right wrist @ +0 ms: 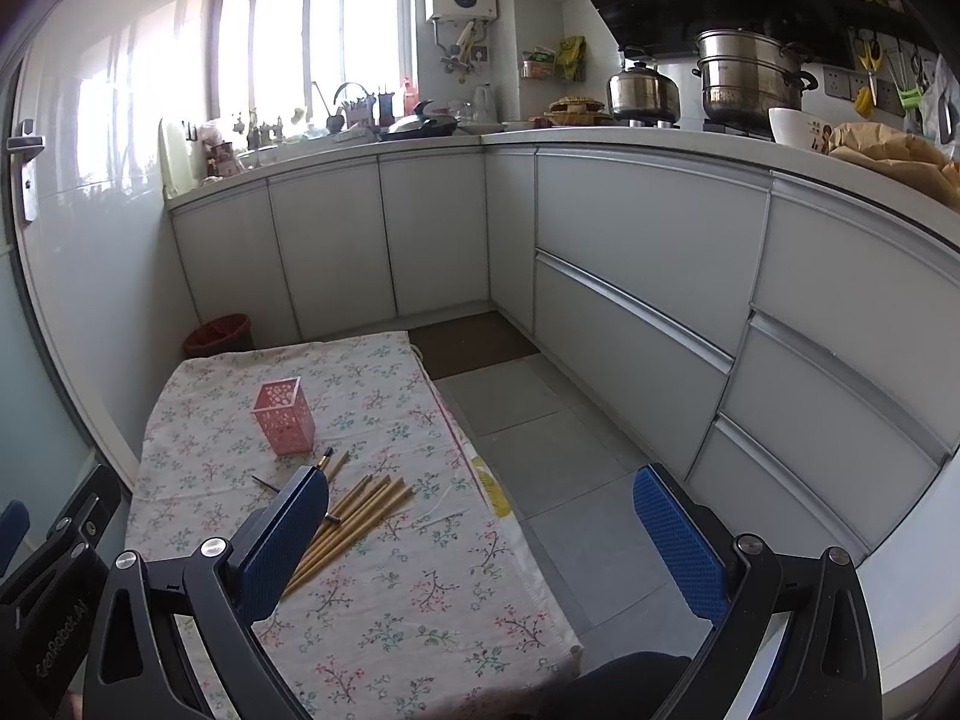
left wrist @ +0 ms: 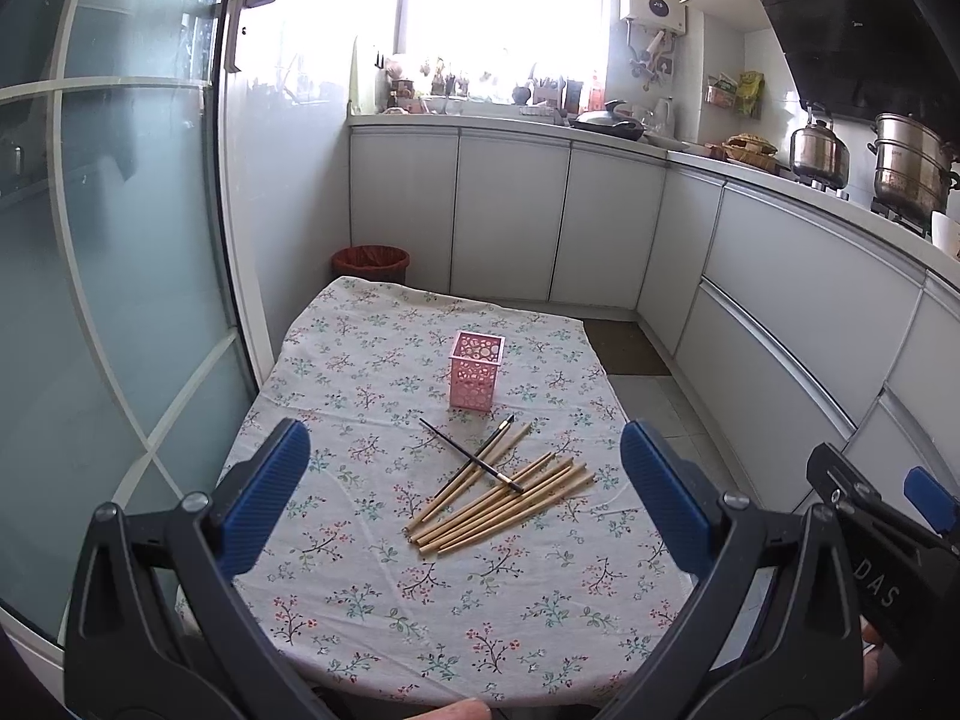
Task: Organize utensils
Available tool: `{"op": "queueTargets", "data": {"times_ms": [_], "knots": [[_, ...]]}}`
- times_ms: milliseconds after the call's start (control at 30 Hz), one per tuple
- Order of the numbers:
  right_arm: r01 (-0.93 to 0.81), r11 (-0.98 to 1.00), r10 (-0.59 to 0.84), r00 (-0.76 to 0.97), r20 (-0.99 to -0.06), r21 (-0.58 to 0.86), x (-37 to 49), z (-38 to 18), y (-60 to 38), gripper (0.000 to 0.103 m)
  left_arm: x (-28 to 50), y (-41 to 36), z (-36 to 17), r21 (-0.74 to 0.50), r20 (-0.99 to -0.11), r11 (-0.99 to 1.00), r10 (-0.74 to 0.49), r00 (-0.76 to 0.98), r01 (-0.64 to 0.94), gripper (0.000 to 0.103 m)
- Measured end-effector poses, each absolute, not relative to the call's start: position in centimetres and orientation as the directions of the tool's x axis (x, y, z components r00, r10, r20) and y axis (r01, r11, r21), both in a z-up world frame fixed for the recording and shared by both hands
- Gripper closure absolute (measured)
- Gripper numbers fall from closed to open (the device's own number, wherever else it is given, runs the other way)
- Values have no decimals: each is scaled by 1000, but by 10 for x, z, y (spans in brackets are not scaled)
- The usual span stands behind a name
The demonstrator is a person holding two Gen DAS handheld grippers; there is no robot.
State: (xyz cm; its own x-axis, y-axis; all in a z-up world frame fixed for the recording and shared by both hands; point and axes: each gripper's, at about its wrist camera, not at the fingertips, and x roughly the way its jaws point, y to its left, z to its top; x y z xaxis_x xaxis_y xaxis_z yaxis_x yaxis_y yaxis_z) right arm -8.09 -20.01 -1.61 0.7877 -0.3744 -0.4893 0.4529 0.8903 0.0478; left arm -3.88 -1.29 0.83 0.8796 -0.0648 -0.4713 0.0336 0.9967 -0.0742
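Table point(left wrist: 372, 630) with a flowery cloth fills the lower middle of the left view. Pink holder point(left wrist: 476, 369) stands upright at centre, and just below it lies a loose heap of wooden chopsticks point(left wrist: 510, 501) with two thin dark sticks point(left wrist: 474, 456) crossed on top. Left gripper point(left wrist: 465, 492) and right gripper point(right wrist: 480, 531) are both spread wide, holding nothing. Chopsticks look light, stiff and prone to rolling, so I'd pinch one mid-length.

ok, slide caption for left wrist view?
Open left gripper above bamboo chopsticks and pink perforated square holder on floral tablecloth.
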Motion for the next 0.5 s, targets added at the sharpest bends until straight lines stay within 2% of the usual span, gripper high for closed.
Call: {"op": "queueTargets", "data": {"times_ms": [500], "knots": [[449, 892, -365, 784, -502, 53, -81, -19, -206, 0, -37, -13, 7, -78, -481, 997, -64, 874, 30, 0]]}}
